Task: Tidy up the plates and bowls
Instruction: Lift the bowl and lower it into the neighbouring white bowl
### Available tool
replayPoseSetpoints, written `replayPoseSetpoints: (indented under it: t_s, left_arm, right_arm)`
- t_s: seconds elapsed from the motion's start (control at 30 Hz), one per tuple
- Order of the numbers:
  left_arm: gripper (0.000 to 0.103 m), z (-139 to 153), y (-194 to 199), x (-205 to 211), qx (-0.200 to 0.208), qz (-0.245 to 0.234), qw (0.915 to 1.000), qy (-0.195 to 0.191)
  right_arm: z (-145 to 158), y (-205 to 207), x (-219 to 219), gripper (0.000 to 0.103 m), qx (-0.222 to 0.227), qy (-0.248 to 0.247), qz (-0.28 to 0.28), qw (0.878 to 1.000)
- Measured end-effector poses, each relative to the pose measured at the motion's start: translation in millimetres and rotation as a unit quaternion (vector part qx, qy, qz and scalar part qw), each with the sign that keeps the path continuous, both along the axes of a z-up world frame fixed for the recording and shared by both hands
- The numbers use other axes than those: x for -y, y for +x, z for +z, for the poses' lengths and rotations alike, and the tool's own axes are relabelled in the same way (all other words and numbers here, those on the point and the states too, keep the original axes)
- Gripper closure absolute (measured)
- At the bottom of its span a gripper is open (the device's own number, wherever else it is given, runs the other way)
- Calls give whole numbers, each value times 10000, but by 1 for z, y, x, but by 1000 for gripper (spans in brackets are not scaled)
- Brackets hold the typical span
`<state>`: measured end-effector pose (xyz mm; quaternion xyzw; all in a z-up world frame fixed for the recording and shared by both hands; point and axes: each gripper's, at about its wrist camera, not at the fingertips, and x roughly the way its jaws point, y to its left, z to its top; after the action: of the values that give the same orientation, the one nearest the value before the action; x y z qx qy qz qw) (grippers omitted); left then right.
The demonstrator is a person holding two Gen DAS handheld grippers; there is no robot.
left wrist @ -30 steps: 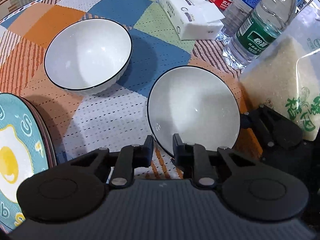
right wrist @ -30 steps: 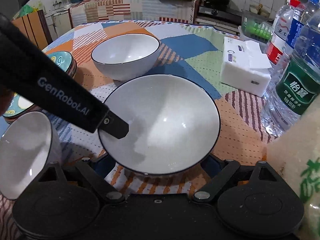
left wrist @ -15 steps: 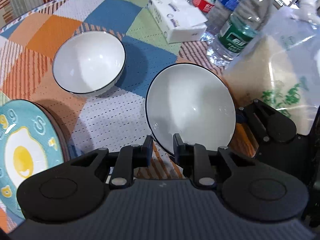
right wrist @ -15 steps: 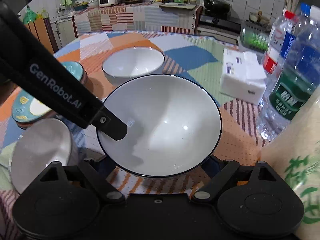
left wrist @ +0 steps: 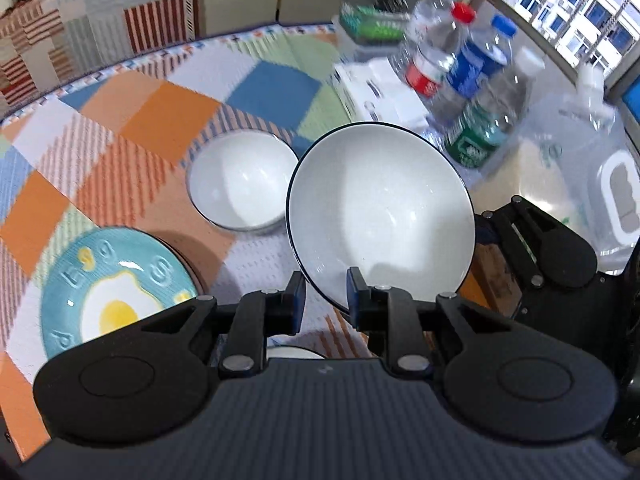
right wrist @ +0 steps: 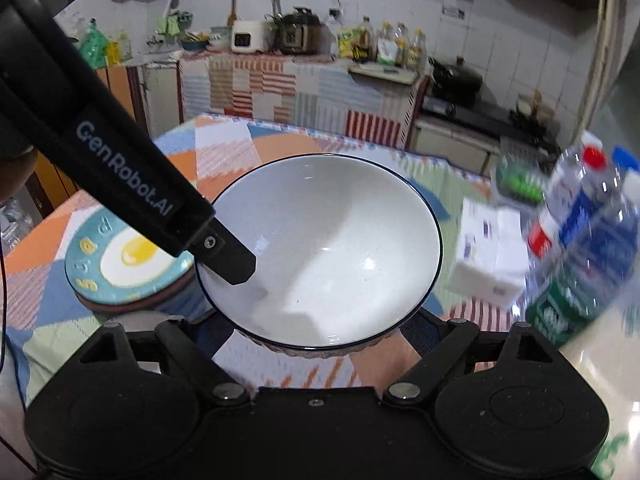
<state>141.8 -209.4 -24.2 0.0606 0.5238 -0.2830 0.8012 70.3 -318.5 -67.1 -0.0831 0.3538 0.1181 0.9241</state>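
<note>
Left gripper (left wrist: pixel 322 294): fingers pressed nearly together, pinching the near rim of the wide bowl (left wrist: pixel 380 208), one pad inside the rim, one outside

Right gripper (right wrist: pixel 320 332): fingers spread wide around the same bowl's underside, cradling its lower body; whether the pads truly press I cannot tell, they sit hidden beneath the rim

Wide bowl: off the table, tilted toward the cameras, carried between both grippers above the patchwork tablecloth (left wrist: pixel 120 132)

Small bowl (left wrist: pixel 244 184): upright on the cloth, just beyond and left of the carried one

Egg plate (left wrist: pixel 116 296): at the near left on top of a short stack, only brown edges showing beneath

Third bowl (left wrist: pixel 296 354): a white rim peeps out below the left fingers, mostly hidden

Step in hand: looks like a two-handed carry of the wide bowl toward its stacking spot

Doing it well: keep both grippers moving as one, so the thin rim pinch never twists against the cradle

Tilt: level the bowl before lowering, or it may slide out of the open cradle

Clearance: stay above the small bowl's rim while crossing, and set down gently, glaze on glaze chips

Count, bowls: three in view, one held, one standing, one partly seen

Count, plates: one pictured, number under it unclear

Count, bottles (left wrist: pixel 476 84): at least three clustered at the far right, beside a tissue pack (right wrist: pixel 488 256)
</note>
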Motion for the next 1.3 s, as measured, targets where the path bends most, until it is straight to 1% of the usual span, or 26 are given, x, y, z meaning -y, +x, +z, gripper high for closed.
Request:
replayPoseSetpoints:
  t_s: [0.17,0.23,0.33,0.43,0.5,0.63,0.8,0.93,1.1,1.2,1.3]
  left_arm:
    - [83,14,16,-16,154,295,9994,-81]
    - [83,14,23,-20,177,417,9989,-80]
    - [83,8,39,-27,151,613,9980,-80]
    - [83,-3,56,-29,169,805,9966,18]
    - [83,-15,67,-28,161,953,9953,57]
    - [83,-37,83,-29,109,1161,9932,37]
    - [83,-59,95,-25,7,1192,9928,96]
    - [83,-67,96,-24,107,1140,9934,69]
    - [83,-75,98,-19,128,1074,9938,273]
    - [83,-78,99,-16,149,1038,9937,398]
    - [82,-83,104,-14,56,1059,9933,455]
  right_arm:
    - [11,13,-6,11,547,-59,397,9977]
    - [14,23,-6,11,592,73,540,9968]
    - [13,41,-7,11,526,280,649,9961]
    - [4,57,-12,11,620,282,728,9950]
    - [-5,69,-15,11,534,311,683,9957]
    - [-23,90,-16,11,264,542,527,9968]
    - [-43,104,-14,11,-1,635,463,9969]
    - [-50,107,-15,11,-95,555,448,9974]
    - [-57,114,-15,11,-277,539,497,9969]
    - [-59,118,-17,11,-425,586,438,9964]
    - [-61,119,-18,11,-471,557,390,9966]
